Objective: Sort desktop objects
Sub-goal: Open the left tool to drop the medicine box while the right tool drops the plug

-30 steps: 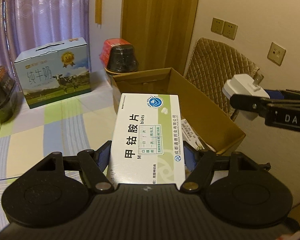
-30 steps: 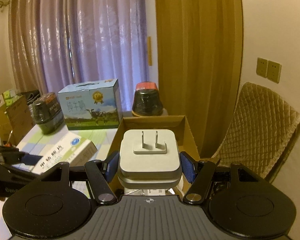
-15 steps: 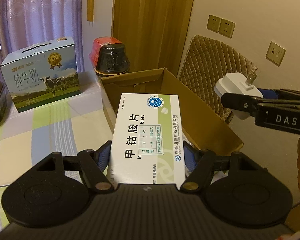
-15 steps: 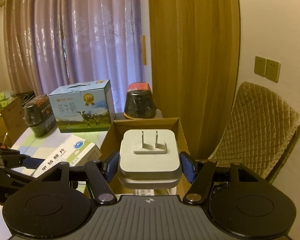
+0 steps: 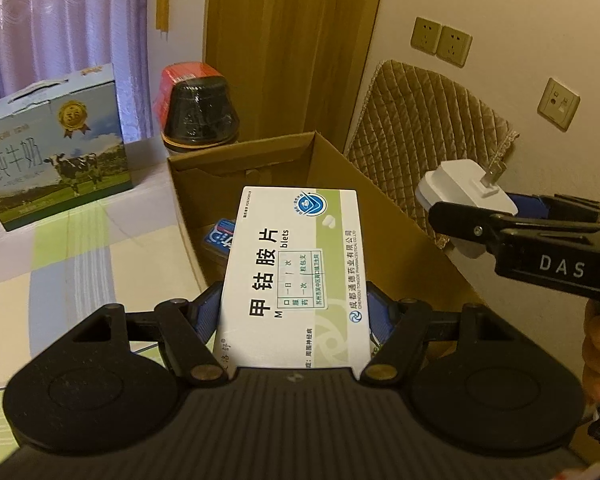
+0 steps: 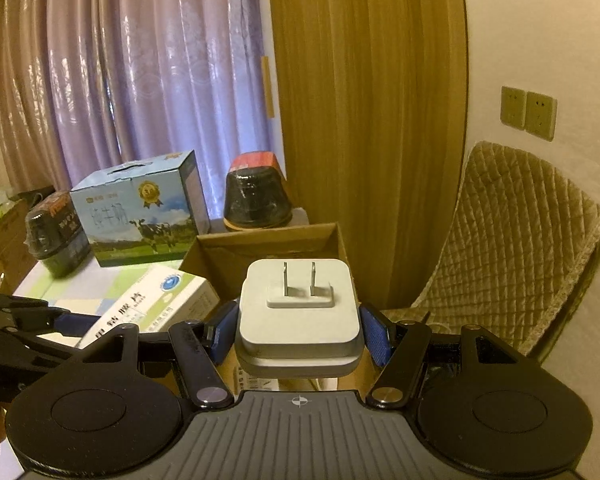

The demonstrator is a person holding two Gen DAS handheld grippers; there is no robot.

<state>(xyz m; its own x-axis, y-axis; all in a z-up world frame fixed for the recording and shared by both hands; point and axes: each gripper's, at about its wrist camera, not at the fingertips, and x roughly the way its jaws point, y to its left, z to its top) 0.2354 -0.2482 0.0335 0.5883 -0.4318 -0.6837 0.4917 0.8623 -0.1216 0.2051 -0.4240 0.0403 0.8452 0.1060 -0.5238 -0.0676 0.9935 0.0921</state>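
At the far left of your table sits a dark wrapped jar (image 6: 56, 236), and just right of it a blue milk carton box (image 5: 56, 148) printed with a cow, standing upright on the checked tablecloth (image 5: 64, 256). Further right, by the wooden door, a second black jar with a red lid (image 5: 198, 110) stands just behind the open cardboard box (image 5: 384, 216).

Your left gripper (image 5: 296, 312) has its jaws clenched on a white and green medicine box (image 5: 300, 272), the blue pads pressing its two long sides. You hold the medicine box in the air, its far end reaching over the near left part of the cardboard box. Inside that box, a small blue packet (image 5: 220, 236) lies against the left wall.

Your right gripper (image 6: 298, 328) is grasping a white plug adapter (image 6: 298, 308), its two prongs pointing up and its sides squeezed between the blue pads. From the left wrist view the adapter hangs just past the right wall of the cardboard box, in front of the quilted chair back (image 6: 520, 248). Two wall sockets (image 6: 528, 112) sit above the chair.
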